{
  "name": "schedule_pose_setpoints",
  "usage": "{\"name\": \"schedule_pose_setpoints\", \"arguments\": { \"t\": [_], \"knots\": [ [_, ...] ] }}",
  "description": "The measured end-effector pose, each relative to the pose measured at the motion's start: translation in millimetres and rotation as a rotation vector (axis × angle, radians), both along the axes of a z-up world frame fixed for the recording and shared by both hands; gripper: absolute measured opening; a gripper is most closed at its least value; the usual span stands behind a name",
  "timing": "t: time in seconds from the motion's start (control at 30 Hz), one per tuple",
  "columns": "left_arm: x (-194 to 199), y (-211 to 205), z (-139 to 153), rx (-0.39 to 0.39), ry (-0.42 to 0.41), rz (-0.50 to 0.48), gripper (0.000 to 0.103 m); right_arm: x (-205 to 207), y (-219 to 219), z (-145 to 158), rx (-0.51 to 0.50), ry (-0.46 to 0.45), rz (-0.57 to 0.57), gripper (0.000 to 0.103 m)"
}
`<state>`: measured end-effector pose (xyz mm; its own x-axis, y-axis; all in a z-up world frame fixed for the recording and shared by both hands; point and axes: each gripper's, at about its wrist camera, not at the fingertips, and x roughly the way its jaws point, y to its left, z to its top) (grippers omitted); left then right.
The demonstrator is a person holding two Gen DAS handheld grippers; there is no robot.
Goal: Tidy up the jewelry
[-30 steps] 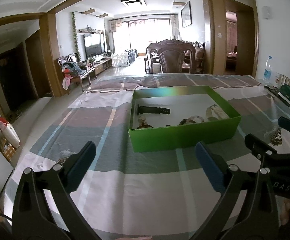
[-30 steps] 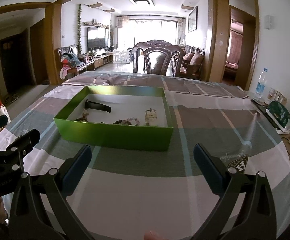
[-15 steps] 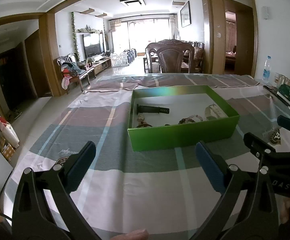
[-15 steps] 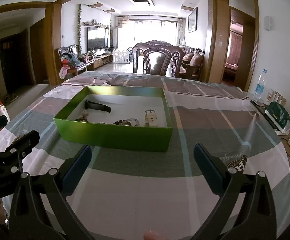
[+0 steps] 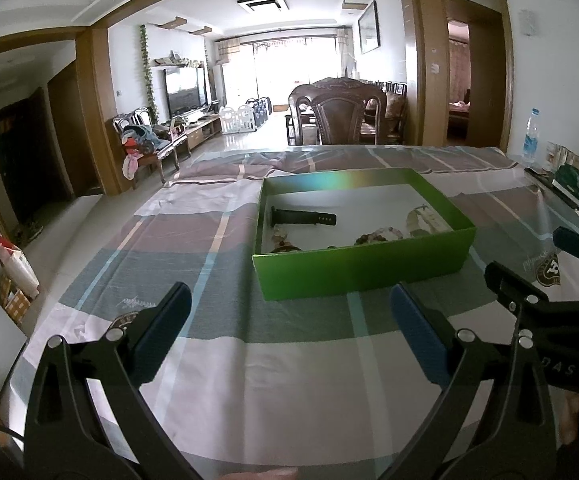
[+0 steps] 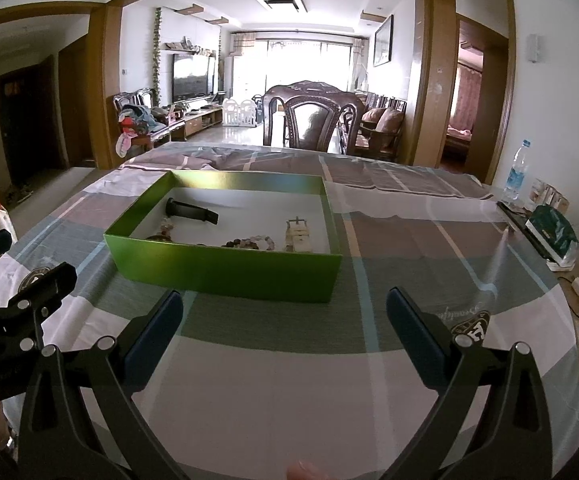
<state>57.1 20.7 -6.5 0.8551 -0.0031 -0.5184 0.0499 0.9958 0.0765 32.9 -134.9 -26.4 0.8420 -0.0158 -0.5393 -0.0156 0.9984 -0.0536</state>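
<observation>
A green box (image 5: 363, 270) (image 6: 225, 268) sits in the middle of the table. Inside lie a black watch band (image 5: 303, 217) (image 6: 191, 210), a beaded bracelet (image 5: 377, 236) (image 6: 249, 243), a pale metal watch strap (image 5: 425, 218) (image 6: 298, 234) and another beaded piece (image 5: 283, 240) (image 6: 163, 232) at the near left corner. My left gripper (image 5: 289, 320) is open and empty, short of the box's near wall. My right gripper (image 6: 283, 320) is open and empty too, hovering before the box. Each gripper shows at the edge of the other's view.
A striped cloth (image 5: 217, 344) (image 6: 409, 248) covers the table. At the right edge stand a water bottle (image 6: 516, 174), a green packet (image 6: 551, 232) and small items. A dark wooden chair (image 6: 313, 120) stands behind the far edge. The floor drops off at the left.
Both grippers have barely moved; the views have shifted very slightly. The jaws stayed open and the box contents are unchanged.
</observation>
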Motion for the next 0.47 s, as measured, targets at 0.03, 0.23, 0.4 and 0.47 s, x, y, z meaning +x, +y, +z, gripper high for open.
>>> {"name": "schedule_pose_setpoints", "arguments": {
  "t": [0.03, 0.23, 0.4, 0.47],
  "knots": [
    [-0.1, 0.8, -0.5, 0.001, 0.002, 0.007, 0.099, 0.0, 0.1, 0.0, 0.0, -0.001, 0.001, 0.099],
    [-0.2, 1.5, -4.5, -0.003, 0.019, 0.002, 0.099, 0.5, -6.2, -0.9, -0.001, 0.006, -0.003, 0.099],
    [7.7, 1.9, -19.7, -0.01, 0.094, 0.002, 0.099, 8.5, -11.7, -14.7, -0.008, 0.062, -0.009, 0.099],
    [15.2, 0.3, -36.0, -0.01, 0.158, -0.001, 0.099, 17.2, -15.4, -31.0, -0.006, 0.125, -0.007, 0.1]
  ]
}}
